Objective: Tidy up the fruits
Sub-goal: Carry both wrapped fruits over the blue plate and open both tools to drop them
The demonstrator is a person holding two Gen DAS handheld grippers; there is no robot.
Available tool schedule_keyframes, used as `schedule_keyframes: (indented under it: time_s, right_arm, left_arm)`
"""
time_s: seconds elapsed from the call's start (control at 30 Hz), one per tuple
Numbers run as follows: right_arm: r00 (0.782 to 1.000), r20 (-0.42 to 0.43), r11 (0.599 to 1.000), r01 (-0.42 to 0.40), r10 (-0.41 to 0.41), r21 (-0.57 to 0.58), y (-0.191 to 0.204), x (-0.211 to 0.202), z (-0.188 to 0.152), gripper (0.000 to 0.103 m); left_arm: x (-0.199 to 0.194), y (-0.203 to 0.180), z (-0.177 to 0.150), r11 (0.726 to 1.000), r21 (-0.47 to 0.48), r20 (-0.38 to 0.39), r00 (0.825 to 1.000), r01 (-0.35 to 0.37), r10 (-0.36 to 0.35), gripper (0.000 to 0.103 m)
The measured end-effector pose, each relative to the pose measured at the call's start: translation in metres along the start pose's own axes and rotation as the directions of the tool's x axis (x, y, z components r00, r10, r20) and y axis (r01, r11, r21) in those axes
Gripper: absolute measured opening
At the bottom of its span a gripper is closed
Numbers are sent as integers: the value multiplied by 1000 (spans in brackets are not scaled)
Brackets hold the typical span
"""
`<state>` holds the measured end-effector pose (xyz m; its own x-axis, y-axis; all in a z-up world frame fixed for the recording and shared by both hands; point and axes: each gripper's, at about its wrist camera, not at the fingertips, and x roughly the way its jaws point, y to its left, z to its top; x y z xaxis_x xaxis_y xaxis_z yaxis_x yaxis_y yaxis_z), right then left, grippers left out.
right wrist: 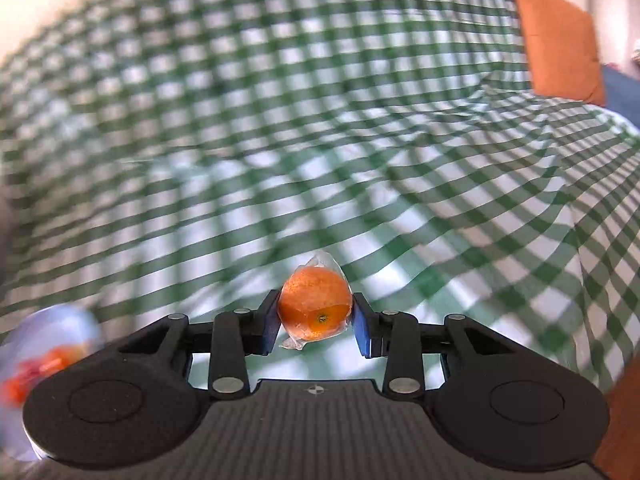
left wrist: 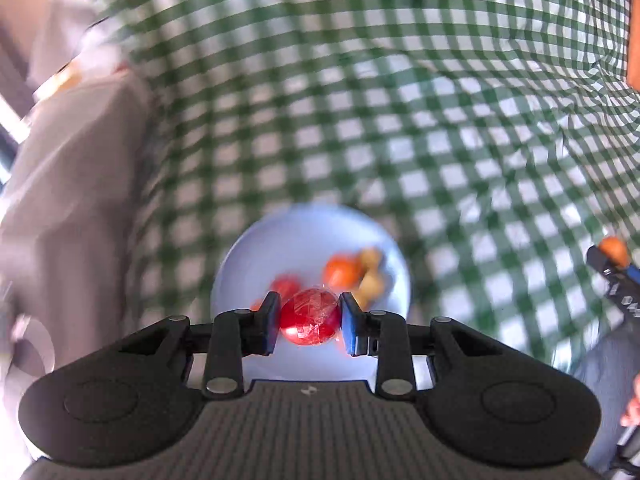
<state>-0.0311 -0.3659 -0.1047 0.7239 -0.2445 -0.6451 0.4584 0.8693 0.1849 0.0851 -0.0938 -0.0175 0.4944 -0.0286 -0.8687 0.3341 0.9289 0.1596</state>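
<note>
My left gripper (left wrist: 309, 322) is shut on a red fruit (left wrist: 310, 317) wrapped in clear film, held above a pale blue plate (left wrist: 296, 232). On that plate lie an orange fruit (left wrist: 340, 272), a red fruit (left wrist: 285, 286) and tan pieces (left wrist: 370, 276), all blurred. My right gripper (right wrist: 316, 322) is shut on a film-wrapped orange (right wrist: 315, 304) over the green checked cloth (right wrist: 320, 140). In the left wrist view the right gripper (left wrist: 610, 268) appears at the right edge with that orange (left wrist: 614, 250). The blue plate (right wrist: 60, 320) shows at the right wrist view's lower left.
The green and white checked cloth (left wrist: 400, 100) covers the whole surface, with folds. A grey fabric mass (left wrist: 72, 200) lies at the left. An orange cushion (right wrist: 560, 40) stands at the far right corner. Both views are smeared by motion.
</note>
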Motion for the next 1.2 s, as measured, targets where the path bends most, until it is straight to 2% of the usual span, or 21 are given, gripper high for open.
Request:
schedule_keyframes:
  time_s: [0.13, 0.27, 0.33, 0.4, 0.53, 0.87, 1.2]
  right_arm:
    - [990, -20, 987, -142, 141, -81, 39, -69, -16, 39]
    - [965, -51, 946, -261, 256, -191, 81, -116, -34, 39]
    - [957, -56, 922, -290, 285, -256, 100, -131, -43, 39]
    - [954, -65, 895, -298, 293, -332, 118, -141, -54, 39]
    - [948, -97, 868, -316, 302, -384, 137, -150, -62, 39]
    - [955, -85, 863, -295, 286, -410, 145, -164, -67, 39]
    - [954, -110, 859, -299, 279, -416, 147, -158, -70, 39]
  left_arm:
    - [-32, 35, -54, 998, -61, -9, 1000, -16, 16, 35]
    - [-53, 56, -94, 995, -101, -1, 1000, -23, 23, 35]
    - [-60, 64, -110, 992, -122, 7, 1000, -22, 23, 35]
    - [-65, 70, -122, 989, -145, 9, 1000, -12, 13, 35]
    - [-69, 79, -135, 985, -170, 12, 1000, 3, 0, 35]
    - [-73, 79, -139, 986, -166, 52, 999, 21, -12, 35]
    - [-63, 76, -138, 988, -155, 32, 999, 14, -9, 35]
